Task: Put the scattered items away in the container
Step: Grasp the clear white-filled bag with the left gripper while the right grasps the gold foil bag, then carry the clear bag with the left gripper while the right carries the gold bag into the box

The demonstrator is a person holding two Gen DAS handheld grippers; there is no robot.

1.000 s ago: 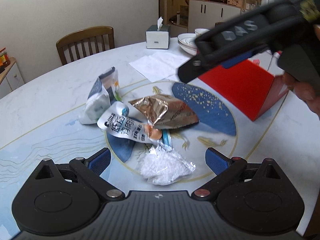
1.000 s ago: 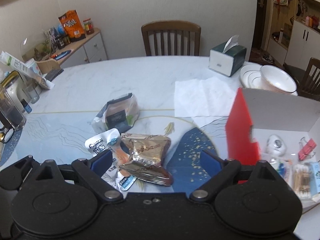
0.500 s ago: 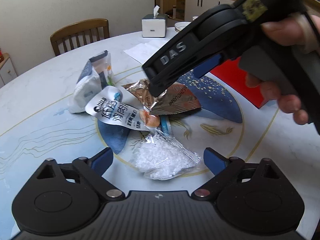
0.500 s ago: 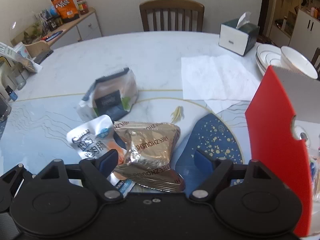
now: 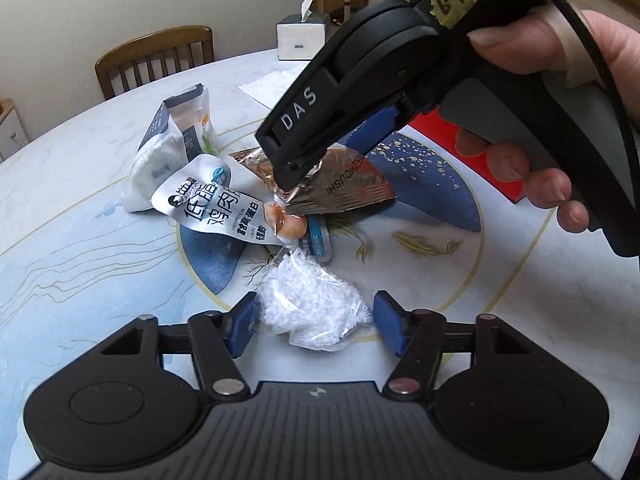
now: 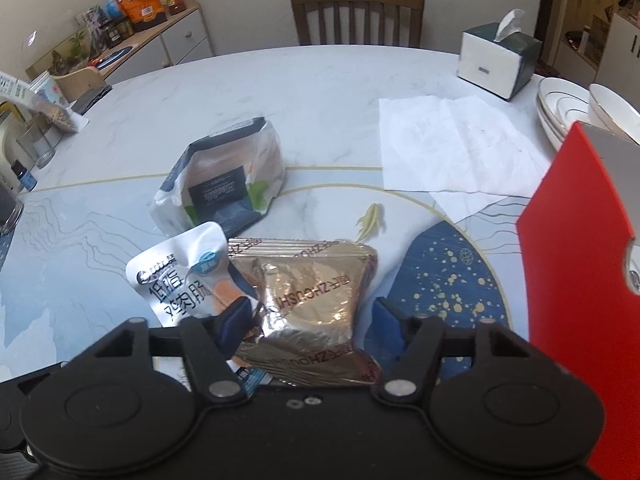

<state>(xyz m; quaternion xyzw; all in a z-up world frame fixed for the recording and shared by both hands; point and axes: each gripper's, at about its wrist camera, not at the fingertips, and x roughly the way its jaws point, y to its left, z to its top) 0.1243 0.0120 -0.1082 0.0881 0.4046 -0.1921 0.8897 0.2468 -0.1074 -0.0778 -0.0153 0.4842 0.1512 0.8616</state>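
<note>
four packets (image 5: pixel 224 208) lie beside one red box (image 6: pixel 576 264).

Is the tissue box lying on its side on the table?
No. In the right wrist view the tissue box stands upright, a tissue sticking up from its top.

I see a crinkled gold foil packet (image 6: pixel 308 300) at frame centre, a white sausage pouch (image 6: pixel 180 276) left, a clear bead bag (image 5: pixel 312 308) low, and the red container (image 6: pixel 580 280) right.

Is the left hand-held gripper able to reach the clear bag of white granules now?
Probably yes: the left hand-held gripper stands open with the clear bag of white granules between its fingers, nothing in between.
</note>
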